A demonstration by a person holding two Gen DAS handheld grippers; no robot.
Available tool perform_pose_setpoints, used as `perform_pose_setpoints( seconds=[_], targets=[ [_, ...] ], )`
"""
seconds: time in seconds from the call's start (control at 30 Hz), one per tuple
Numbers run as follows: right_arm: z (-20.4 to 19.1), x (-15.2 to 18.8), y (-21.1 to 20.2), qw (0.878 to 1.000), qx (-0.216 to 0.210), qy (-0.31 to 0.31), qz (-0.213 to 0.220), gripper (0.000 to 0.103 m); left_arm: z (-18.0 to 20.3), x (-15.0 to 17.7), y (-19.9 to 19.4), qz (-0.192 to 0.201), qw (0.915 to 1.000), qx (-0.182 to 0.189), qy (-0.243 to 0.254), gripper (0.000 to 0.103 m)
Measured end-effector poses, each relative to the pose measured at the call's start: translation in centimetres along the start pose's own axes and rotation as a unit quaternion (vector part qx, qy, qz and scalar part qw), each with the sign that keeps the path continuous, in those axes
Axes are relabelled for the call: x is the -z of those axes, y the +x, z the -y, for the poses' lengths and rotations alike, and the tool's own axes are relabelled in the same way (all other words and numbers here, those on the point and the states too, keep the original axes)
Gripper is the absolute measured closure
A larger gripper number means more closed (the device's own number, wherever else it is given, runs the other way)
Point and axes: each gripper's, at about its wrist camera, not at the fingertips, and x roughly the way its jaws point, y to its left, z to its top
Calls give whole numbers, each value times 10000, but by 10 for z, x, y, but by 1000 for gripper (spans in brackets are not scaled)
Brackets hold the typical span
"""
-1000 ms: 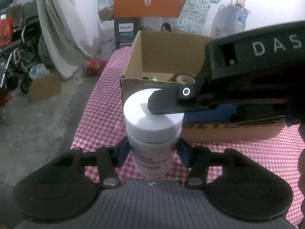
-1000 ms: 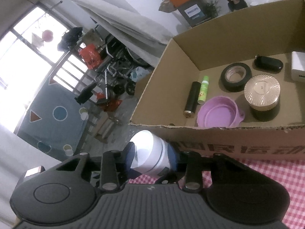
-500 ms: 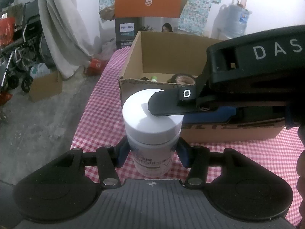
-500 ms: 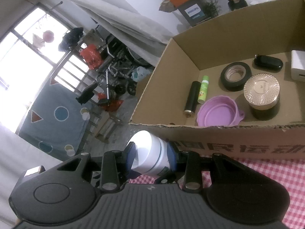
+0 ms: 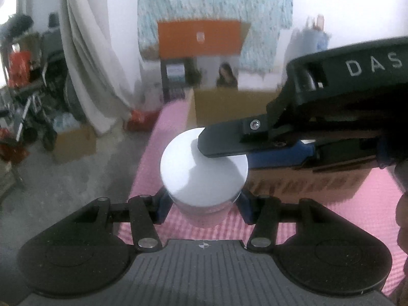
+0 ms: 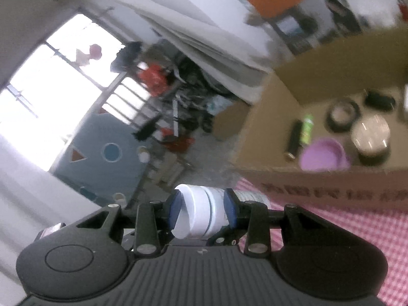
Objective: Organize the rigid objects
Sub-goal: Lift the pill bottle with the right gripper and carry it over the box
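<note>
White jar (image 5: 204, 170) is being gripped by left gripper (image 5: 201, 201) at body, right gripper (image 6: 204, 210) at lid; it should be kept level over cardboard box (image 6: 318, 178) rim.

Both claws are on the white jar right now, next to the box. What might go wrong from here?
1. The left claw clamps the white jar low on its body while the right claw pinches its cap, so uneven pulls could twist the cap or tilt the jar.
2. The cardboard box wall stands close; the jar may clip it.
3. The box floor is crowded by the purple bowl and black tape roll.
</note>
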Motion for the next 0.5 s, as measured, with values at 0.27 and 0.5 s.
perform_pose_setpoints(
  seconds=[0.27,0.5],
  targets=[
    [-43,-46,-51,9946,-102,-782,672,63,23,-56,-23,814,9965,192,78,50],
    [-41,-91,-104,9842,476,-1154,1253,63,69,-107,-1,1085,9881,1089,104,50]
  ],
)
